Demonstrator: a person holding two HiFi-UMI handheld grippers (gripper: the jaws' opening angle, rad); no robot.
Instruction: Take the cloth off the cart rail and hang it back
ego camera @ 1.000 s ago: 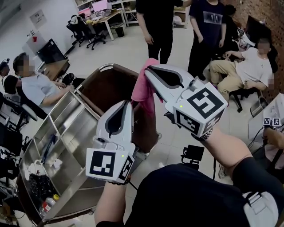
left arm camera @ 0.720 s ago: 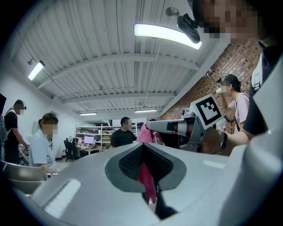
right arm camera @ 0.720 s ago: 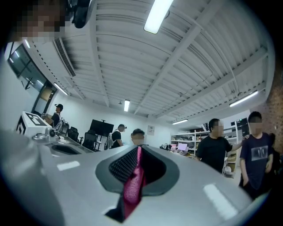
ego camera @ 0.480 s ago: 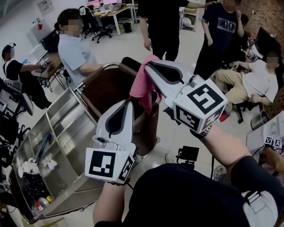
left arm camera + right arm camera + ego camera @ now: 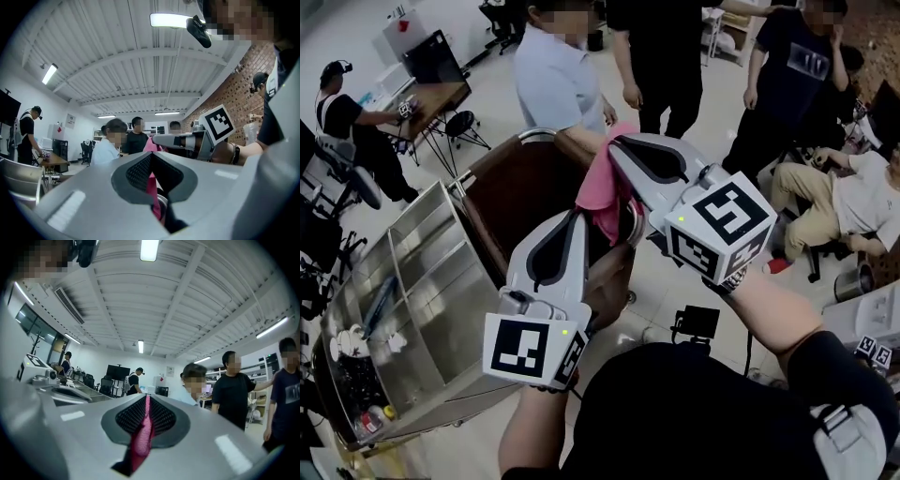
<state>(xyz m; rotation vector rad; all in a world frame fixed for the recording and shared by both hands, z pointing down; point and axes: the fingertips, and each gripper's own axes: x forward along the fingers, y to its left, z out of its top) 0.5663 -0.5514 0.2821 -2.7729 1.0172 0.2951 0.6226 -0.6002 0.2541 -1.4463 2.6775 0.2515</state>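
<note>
Now, first half looks done: cloth (image 5: 598,187) off cart rail (image 5: 521,134), rehanging not yet done. Left gripper (image 5: 574,217), on near side of rail: jaws closed, pink cloth edge in seam. Right gripper (image 5: 617,143), over rail: jaws clamped on cloth's top, rest hanging down. Count: two grippers, one cloth, one cart (image 5: 422,281), one rail. Beyond rail: at least five people.

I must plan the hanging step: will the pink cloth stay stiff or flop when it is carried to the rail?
Probably floppy: the pink cloth droops in folds below the right gripper. Likely light, since a small pinch holds it up. It should drape over the cart rail rather than slide off.
</note>
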